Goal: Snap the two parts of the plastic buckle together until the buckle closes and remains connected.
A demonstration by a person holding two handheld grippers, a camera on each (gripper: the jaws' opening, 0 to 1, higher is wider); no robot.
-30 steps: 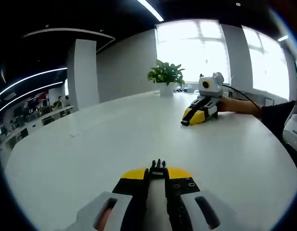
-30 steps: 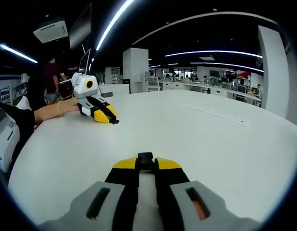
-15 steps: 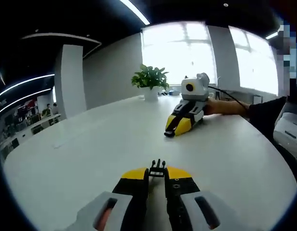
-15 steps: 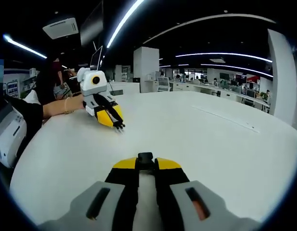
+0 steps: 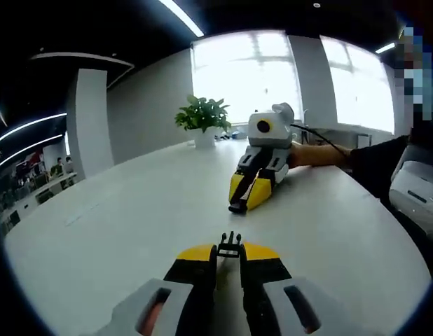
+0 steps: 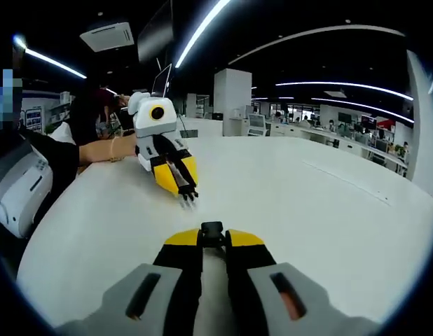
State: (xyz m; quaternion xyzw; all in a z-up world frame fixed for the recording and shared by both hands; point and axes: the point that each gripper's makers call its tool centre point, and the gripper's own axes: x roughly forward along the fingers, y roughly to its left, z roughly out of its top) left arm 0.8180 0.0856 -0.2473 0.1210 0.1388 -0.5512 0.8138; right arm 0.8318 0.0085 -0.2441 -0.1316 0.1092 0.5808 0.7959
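My left gripper (image 5: 229, 253) fingers clamp the pronged buckle part (image 5: 230, 246); right gripper (image 6: 212, 236) fingers clamp the socket buckle part (image 6: 211, 229). Both face each other over a white bench (image 5: 132, 217). Potted plant (image 5: 201, 119) at 11 o'clock, bright windows (image 5: 248, 70); open office, ceiling light strips (image 6: 202, 21).

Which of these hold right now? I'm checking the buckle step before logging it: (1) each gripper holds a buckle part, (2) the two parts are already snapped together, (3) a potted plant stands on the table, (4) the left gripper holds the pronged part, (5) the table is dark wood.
1. True: the left gripper is shut on the pronged buckle part, the right gripper on the socket buckle part.
2. False: the parts are apart, with bare white table between them.
3. True: a potted plant stands at the far edge.
4. True.
5. False: it is white.
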